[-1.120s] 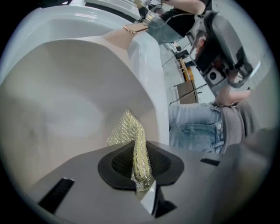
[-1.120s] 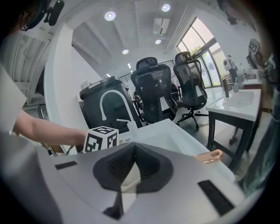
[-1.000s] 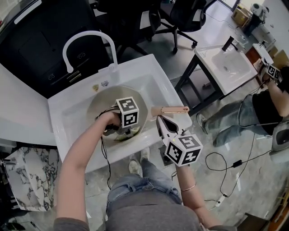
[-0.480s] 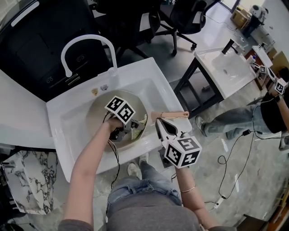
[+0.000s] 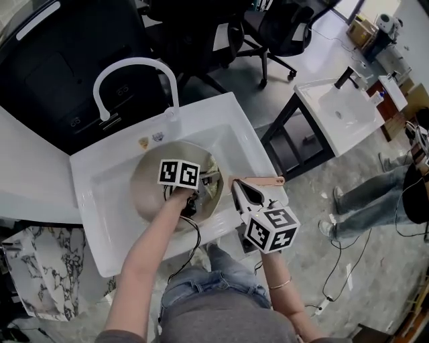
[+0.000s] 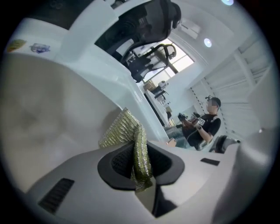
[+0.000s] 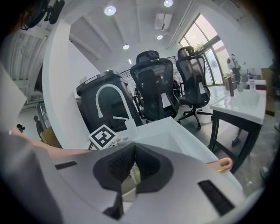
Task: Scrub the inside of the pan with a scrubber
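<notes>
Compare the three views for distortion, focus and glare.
Head view: evenly lit, sharp, the sink barely warped. Left gripper view: fisheye with dark corners; the scrubber is crisp, the window behind glares. Right gripper view: same fisheye; ceiling lights flare.

No legible text; stickers (image 5: 151, 139) on sink (image 5: 201, 107) rim too small.

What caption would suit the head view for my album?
Left gripper holds a scrubber inside the pan in a white sink; right gripper clamps the handle.

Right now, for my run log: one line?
left gripper: jaws shut on scrubber, inside pan | right gripper: jaws shut on pan beside handle
</notes>
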Demonstrator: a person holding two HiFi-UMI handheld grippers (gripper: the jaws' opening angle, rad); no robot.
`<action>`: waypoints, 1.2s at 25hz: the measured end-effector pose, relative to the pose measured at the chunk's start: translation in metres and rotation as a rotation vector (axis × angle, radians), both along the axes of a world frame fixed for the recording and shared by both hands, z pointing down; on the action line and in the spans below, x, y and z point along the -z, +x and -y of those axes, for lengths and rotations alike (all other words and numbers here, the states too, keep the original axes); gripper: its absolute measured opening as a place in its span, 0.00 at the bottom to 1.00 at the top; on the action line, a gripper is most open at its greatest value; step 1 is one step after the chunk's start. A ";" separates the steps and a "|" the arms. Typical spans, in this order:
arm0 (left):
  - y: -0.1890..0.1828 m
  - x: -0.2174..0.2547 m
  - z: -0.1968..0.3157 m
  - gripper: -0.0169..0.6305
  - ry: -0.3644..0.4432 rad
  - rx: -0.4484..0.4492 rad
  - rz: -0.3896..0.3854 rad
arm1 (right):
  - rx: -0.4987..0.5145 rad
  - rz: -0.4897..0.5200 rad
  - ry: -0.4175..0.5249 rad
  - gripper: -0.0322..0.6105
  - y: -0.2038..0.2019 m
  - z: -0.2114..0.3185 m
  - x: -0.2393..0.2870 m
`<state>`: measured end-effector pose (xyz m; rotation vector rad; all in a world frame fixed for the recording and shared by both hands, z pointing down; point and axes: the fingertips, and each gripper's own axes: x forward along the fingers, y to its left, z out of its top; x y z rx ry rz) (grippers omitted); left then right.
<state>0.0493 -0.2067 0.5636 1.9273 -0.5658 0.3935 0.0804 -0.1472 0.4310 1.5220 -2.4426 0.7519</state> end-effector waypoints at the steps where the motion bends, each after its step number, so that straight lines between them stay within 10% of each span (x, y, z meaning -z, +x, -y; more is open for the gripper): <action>1: -0.004 0.001 0.007 0.13 0.019 0.060 -0.003 | 0.003 -0.001 -0.001 0.07 -0.001 0.002 0.000; 13: -0.128 0.044 0.034 0.13 0.215 0.655 -0.021 | 0.020 0.001 -0.004 0.07 -0.007 0.016 -0.002; 23: -0.058 0.046 0.000 0.13 0.118 0.209 -0.152 | -0.009 0.003 -0.015 0.07 0.009 0.021 -0.007; 30: -0.066 0.023 0.010 0.12 0.069 0.252 -0.077 | -0.031 0.003 -0.018 0.07 0.020 0.028 -0.008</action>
